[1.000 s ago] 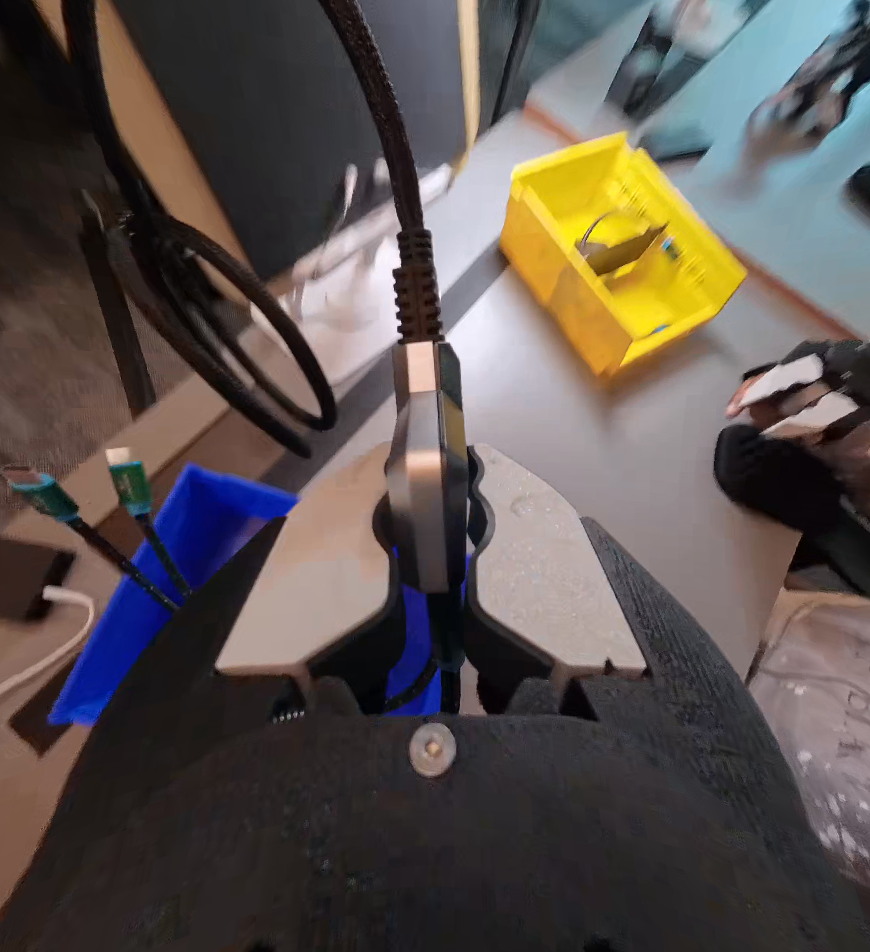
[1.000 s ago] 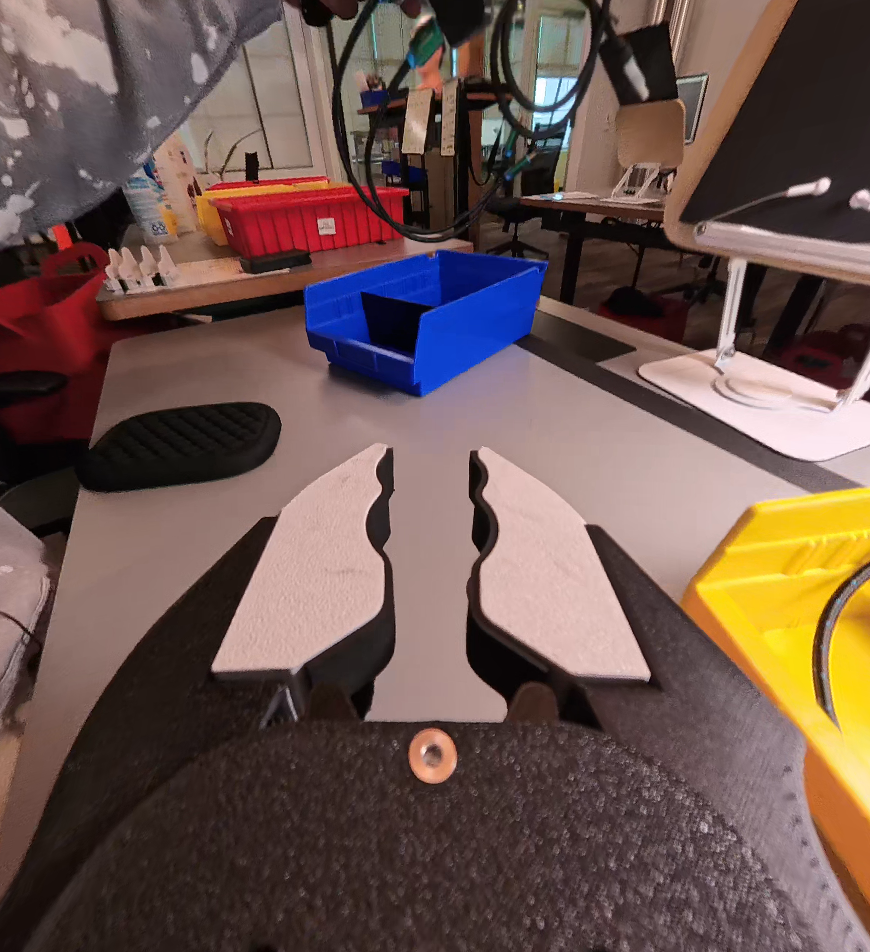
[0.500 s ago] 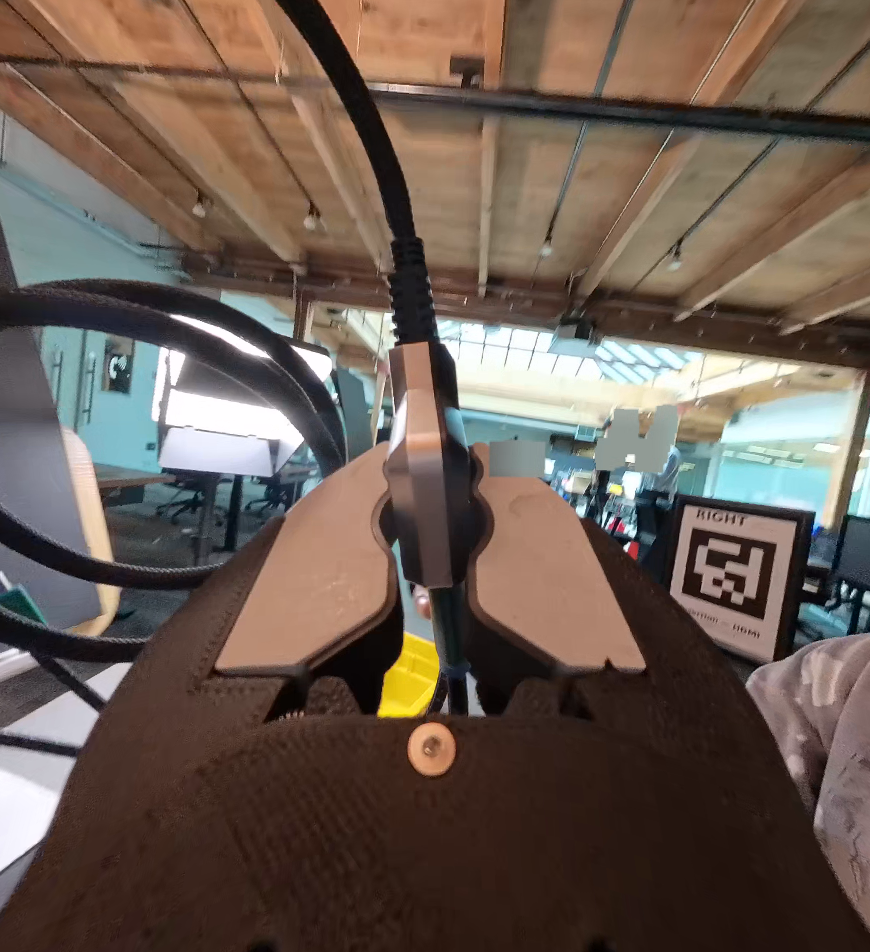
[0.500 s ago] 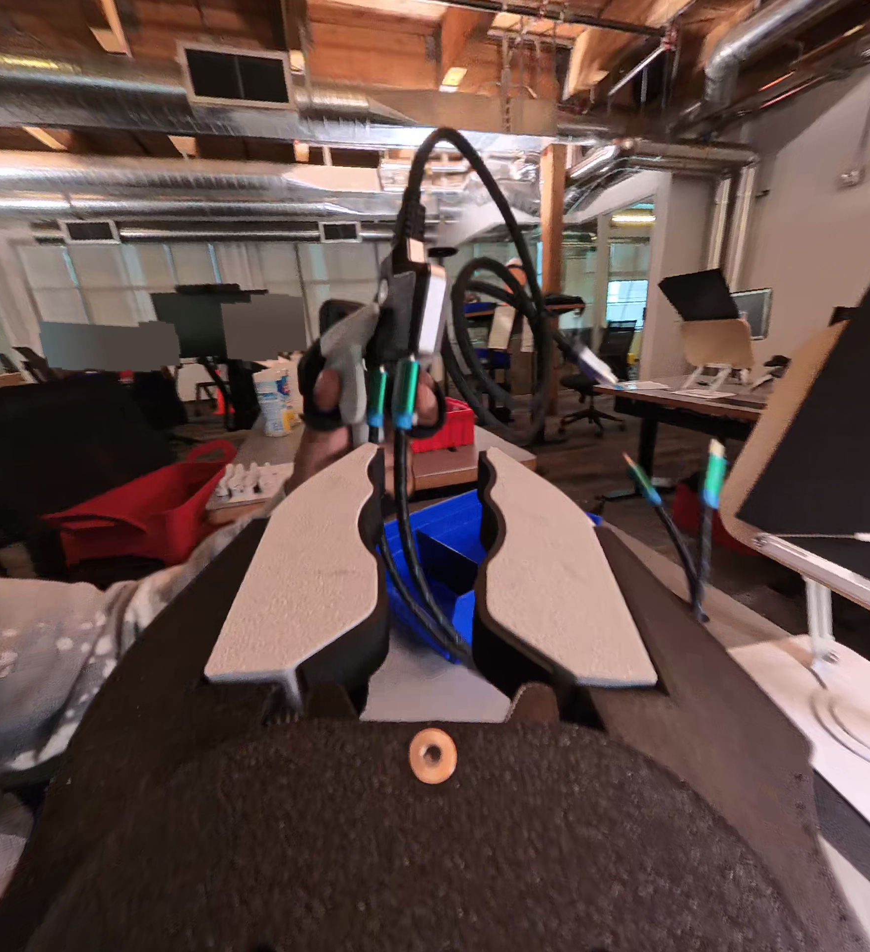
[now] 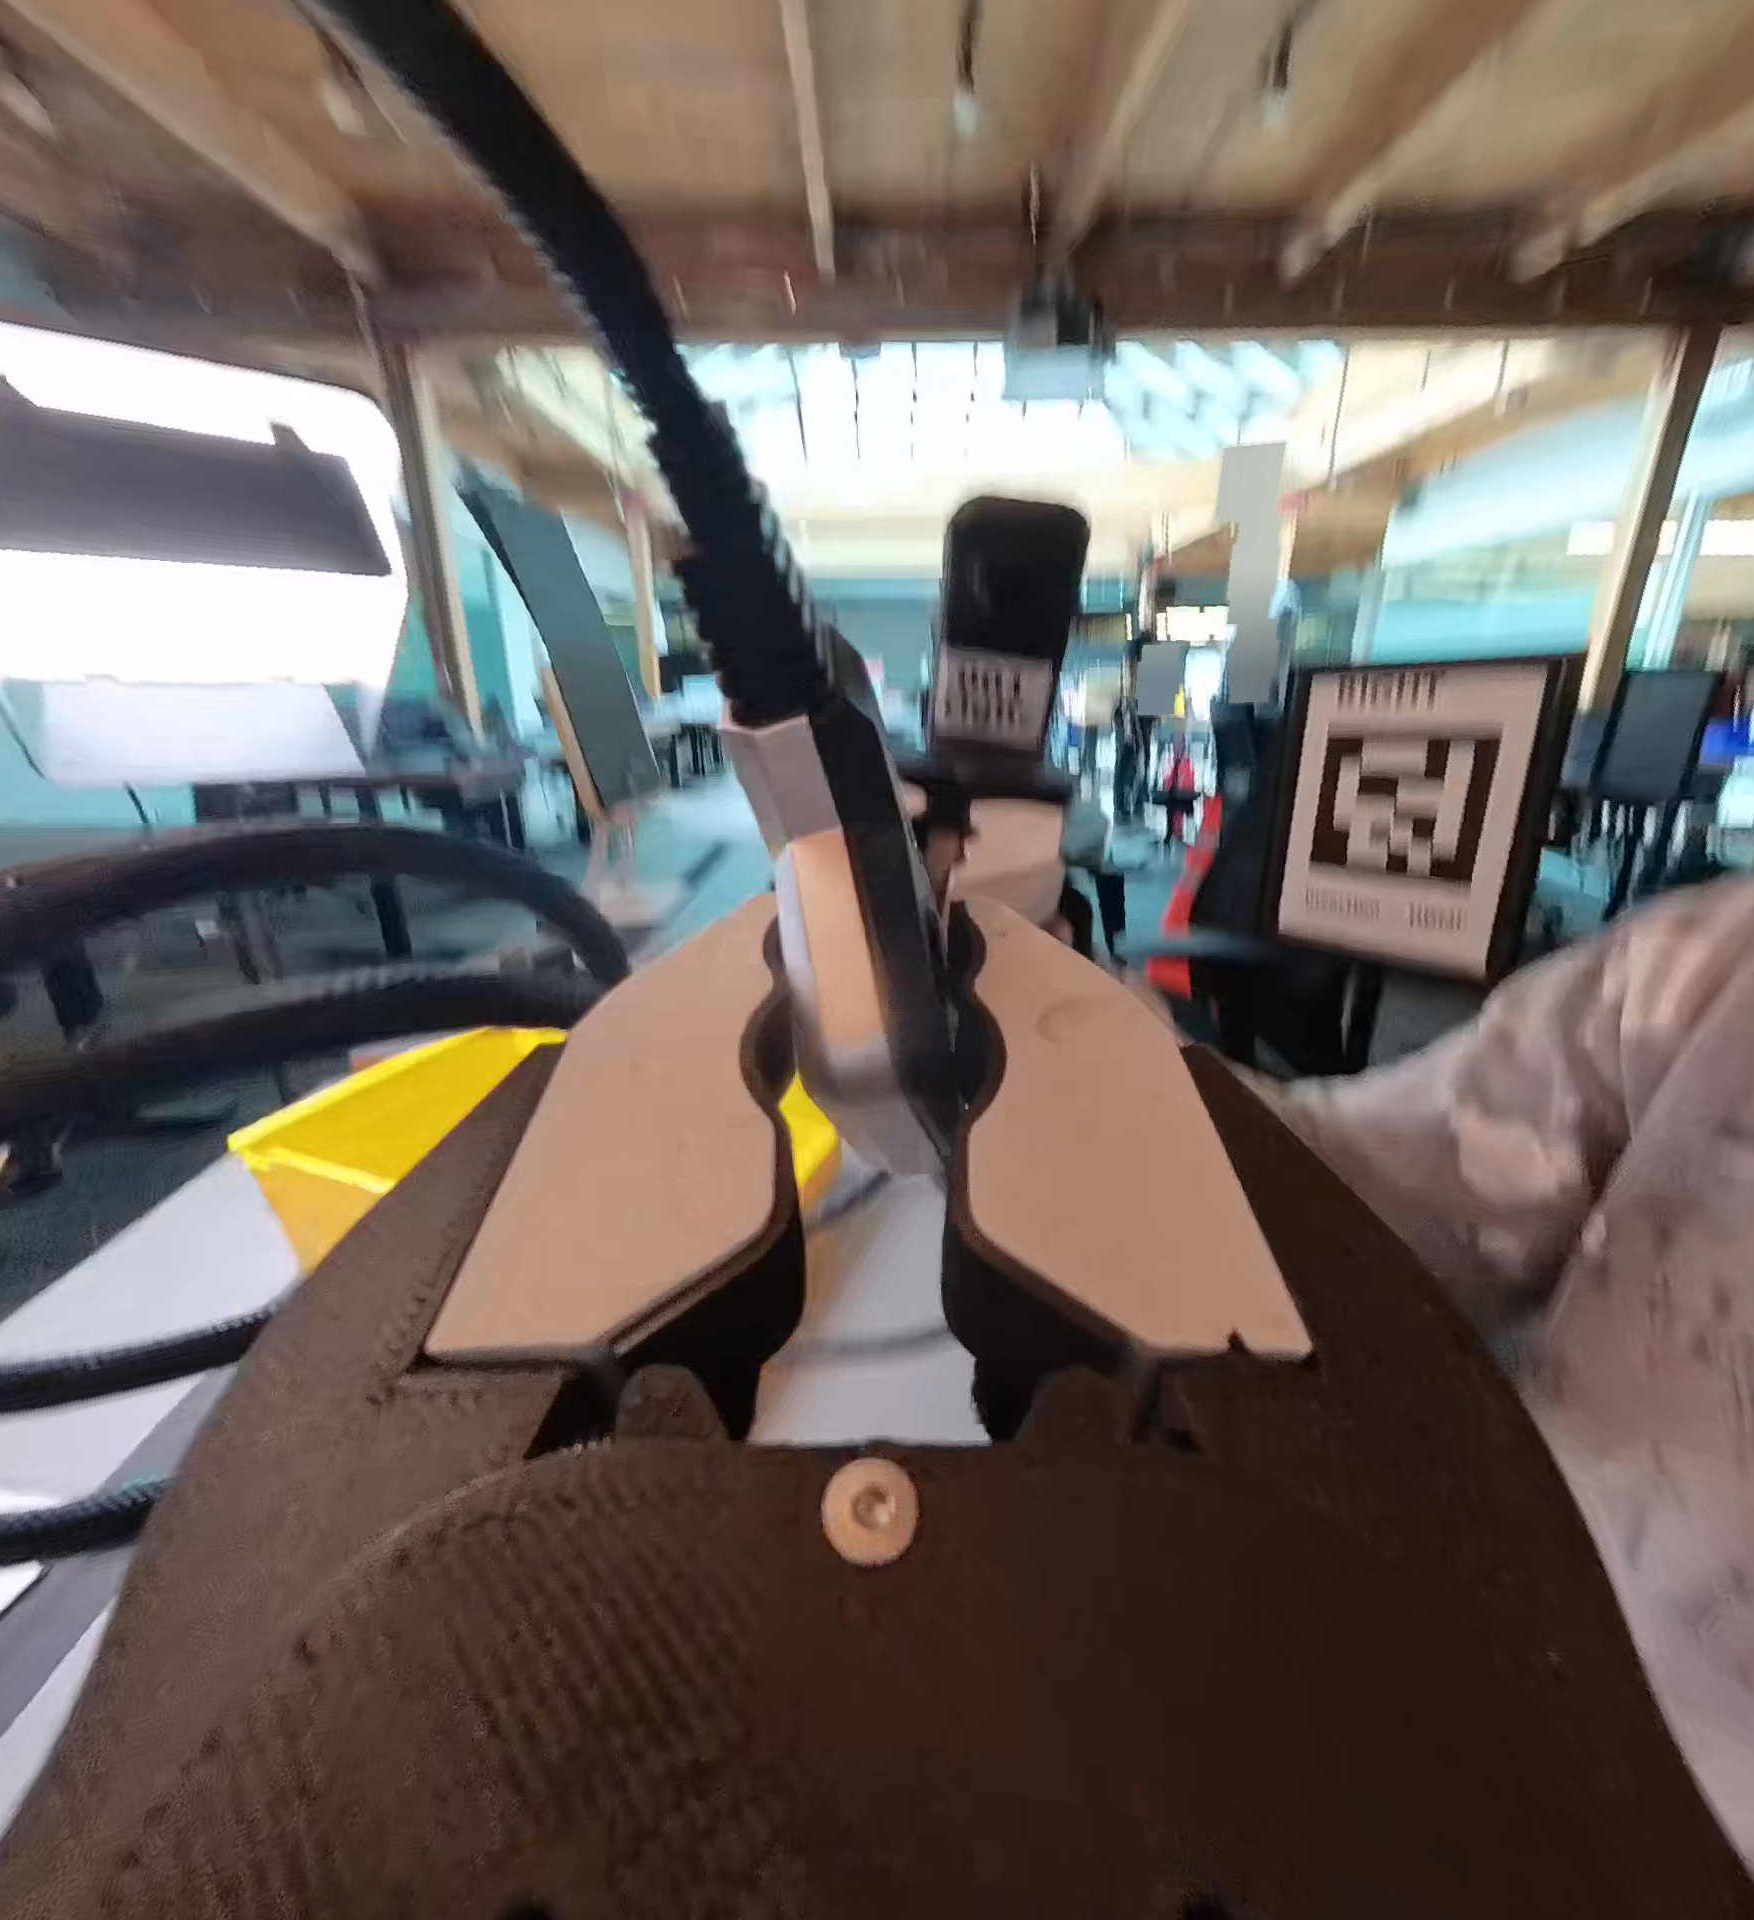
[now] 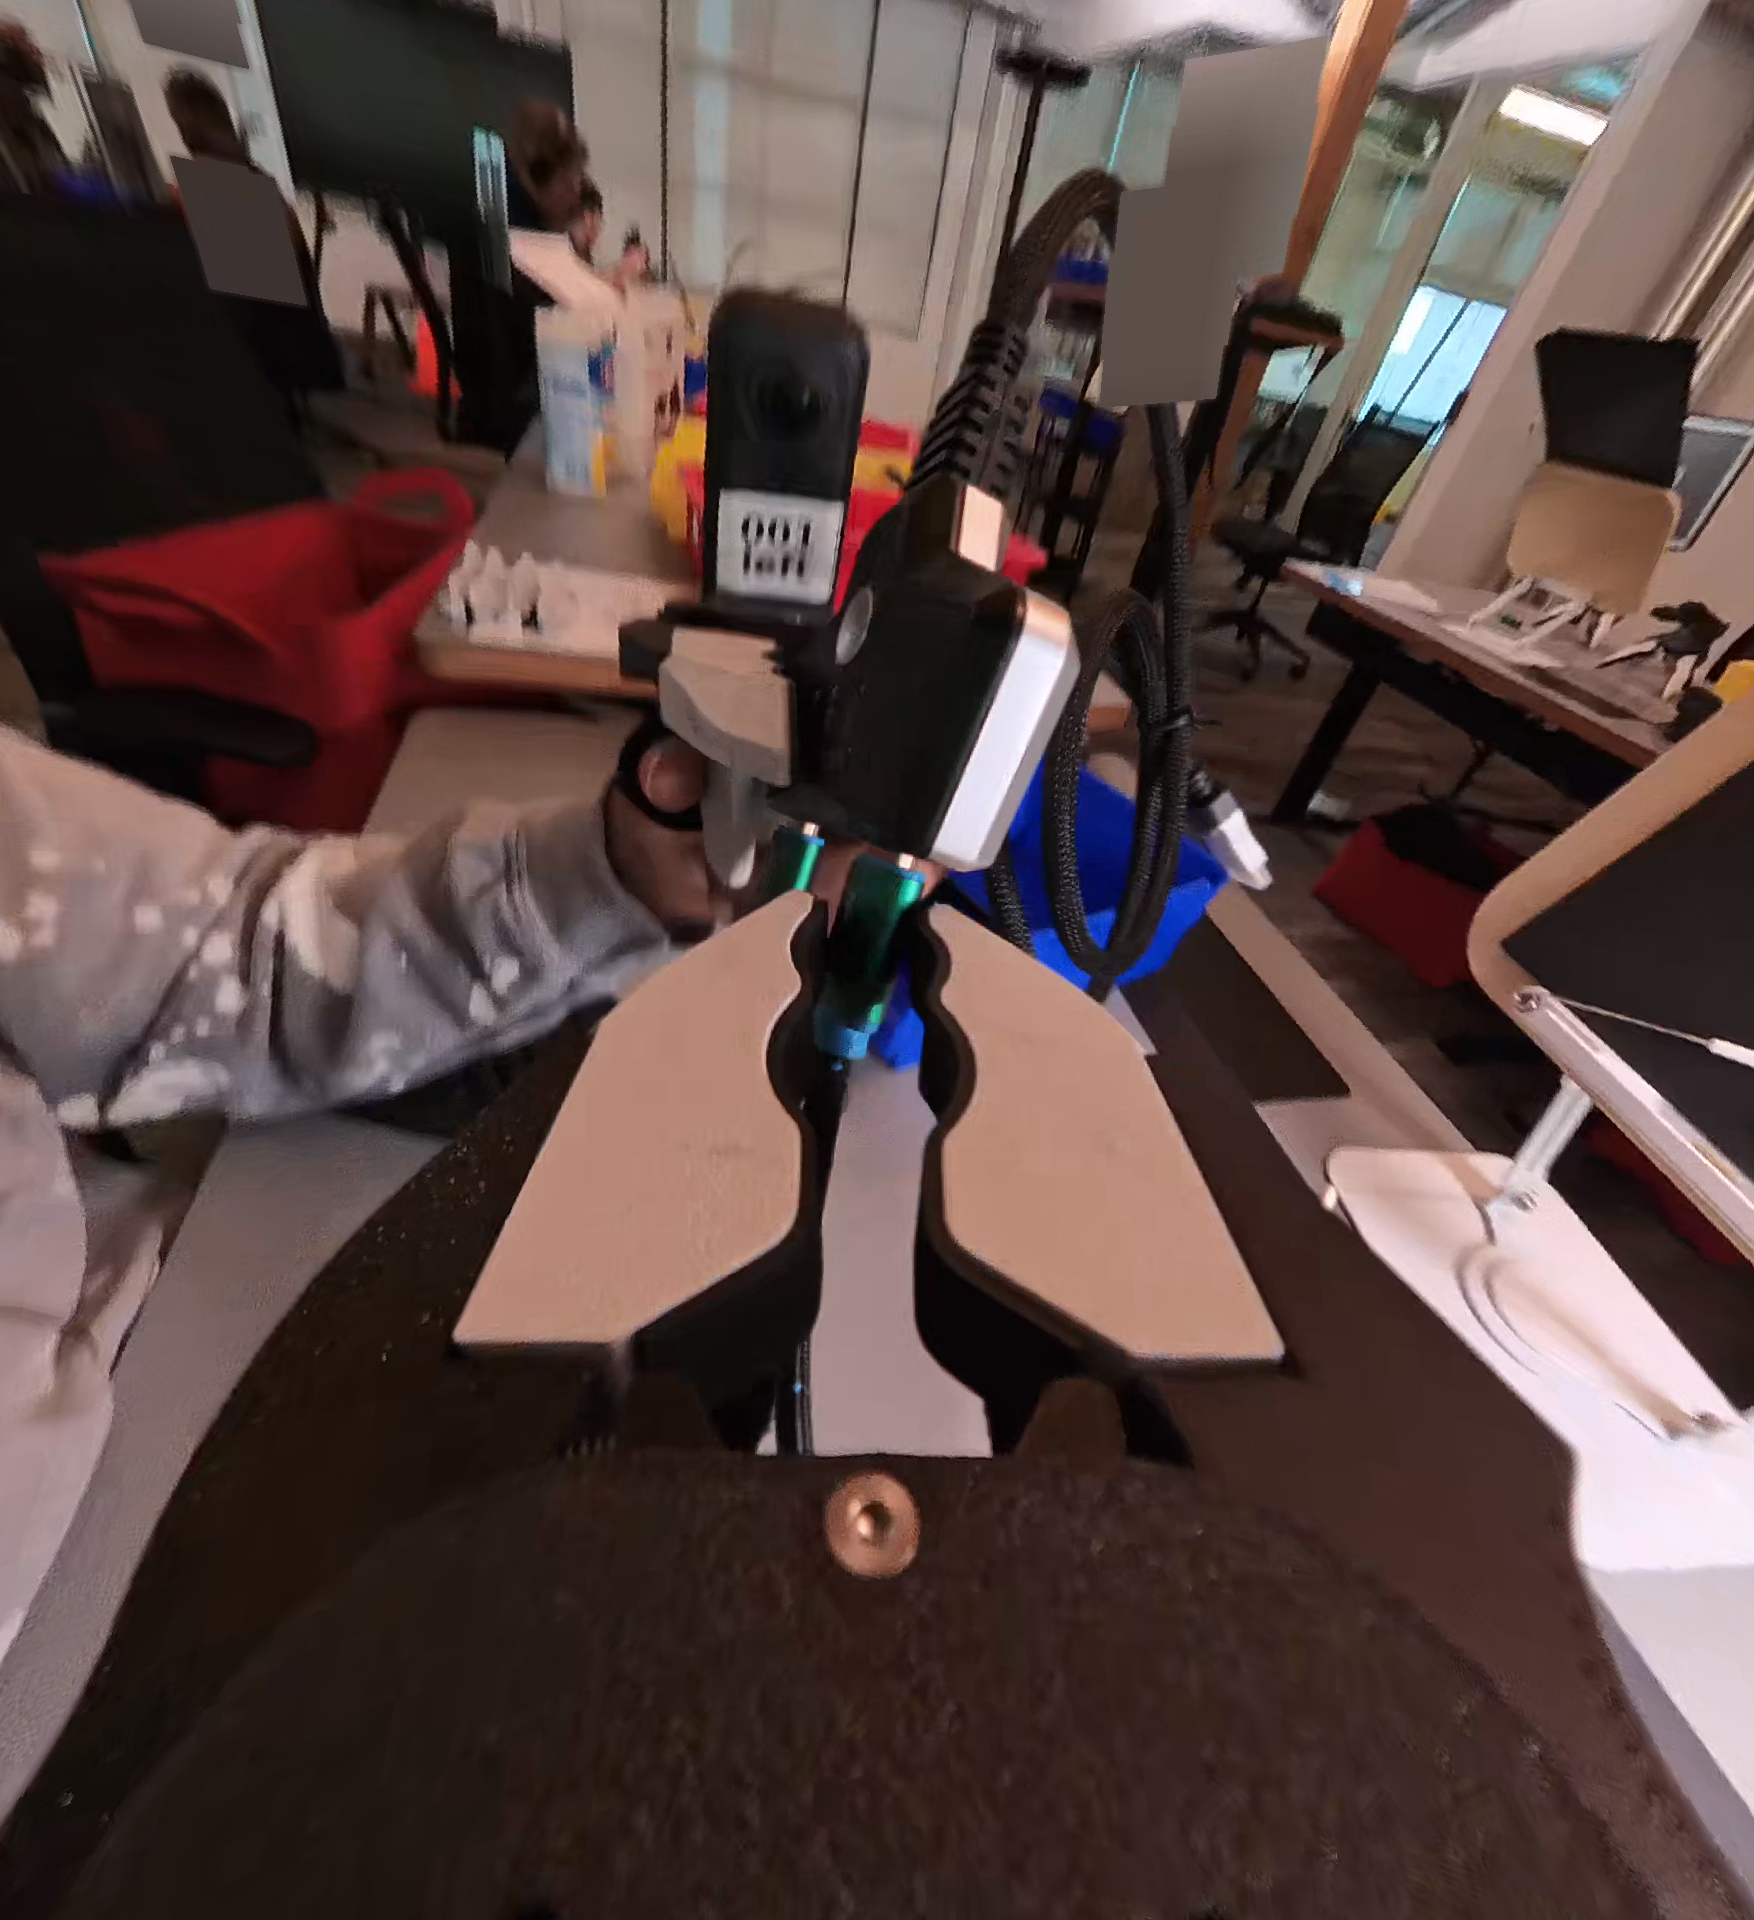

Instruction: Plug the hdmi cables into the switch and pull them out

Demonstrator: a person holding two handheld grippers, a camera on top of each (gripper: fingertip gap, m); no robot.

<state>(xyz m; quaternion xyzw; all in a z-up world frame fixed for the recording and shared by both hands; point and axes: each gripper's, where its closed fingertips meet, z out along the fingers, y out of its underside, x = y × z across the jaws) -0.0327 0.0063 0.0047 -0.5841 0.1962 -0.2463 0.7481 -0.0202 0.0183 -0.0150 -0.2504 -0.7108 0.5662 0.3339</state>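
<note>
My left gripper (image 5: 868, 935) is shut on the switch (image 5: 852, 997), a black box with a silver rim, held tilted in the air. A thick black braided cable (image 5: 644, 364) leaves its top. In the right wrist view the switch (image 6: 914, 707) hangs just ahead, held by the left gripper (image 6: 727, 707). Two green HDMI plugs sit in its underside. My right gripper (image 6: 865, 920) is shut on the nearer green plug (image 6: 868, 956); the other plug (image 6: 795, 862) is to its left. The plug's thin cable runs down between my fingers.
A yellow bin (image 5: 385, 1132) lies below the left gripper on the grey table (image 6: 229, 1247). A blue bin (image 6: 1112, 883) sits behind the switch. Coiled black cable (image 6: 1112, 790) hangs to the right. A white stand base (image 6: 1579, 1351) with a black panel (image 6: 1735, 935) is at the right. A person's sleeve (image 6: 229, 987) crosses the left.
My right gripper has moved up to the switch and closed on a green plug. My left gripper has tilted the switch and turned lower, bringing the table and yellow bin into view.
</note>
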